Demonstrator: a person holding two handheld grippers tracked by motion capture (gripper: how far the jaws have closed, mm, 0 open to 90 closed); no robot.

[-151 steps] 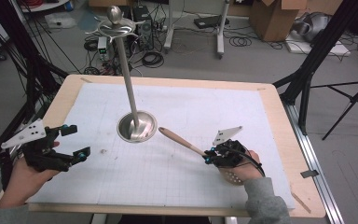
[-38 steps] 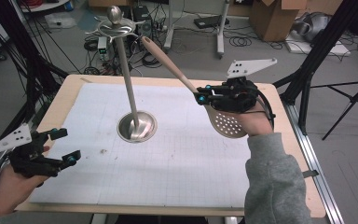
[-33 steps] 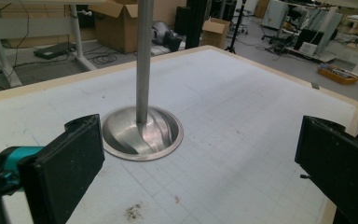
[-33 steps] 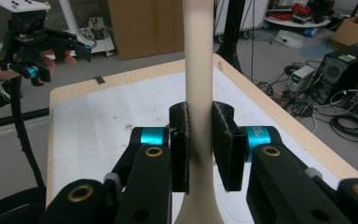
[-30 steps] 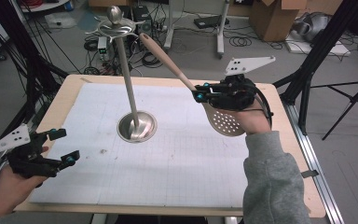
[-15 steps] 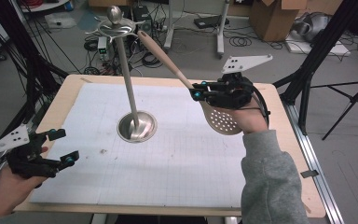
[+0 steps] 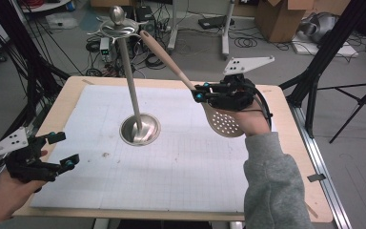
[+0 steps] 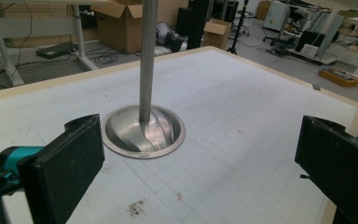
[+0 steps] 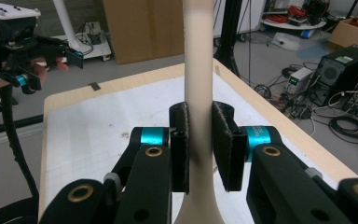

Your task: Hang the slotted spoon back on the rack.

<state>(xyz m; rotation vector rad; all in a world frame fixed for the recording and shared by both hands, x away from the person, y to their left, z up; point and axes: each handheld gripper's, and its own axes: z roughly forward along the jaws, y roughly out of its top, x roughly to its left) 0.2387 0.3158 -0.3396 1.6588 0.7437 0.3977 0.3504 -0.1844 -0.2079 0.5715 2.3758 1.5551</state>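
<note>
Right gripper is clamped on the wooden handle of the slotted spoon, holding it off the table at about 2 o'clock from the metal stand. Left gripper sits at 8 o'clock, jaws wide apart, holding nothing.

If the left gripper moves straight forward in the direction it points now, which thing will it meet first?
Probably the metal stand. The left gripper has open jaws aimed across the bare table mat, and the stand's round base and upright pole lie slightly left of centre ahead. Depth is unclear, so it might pass just beside the base.
</note>
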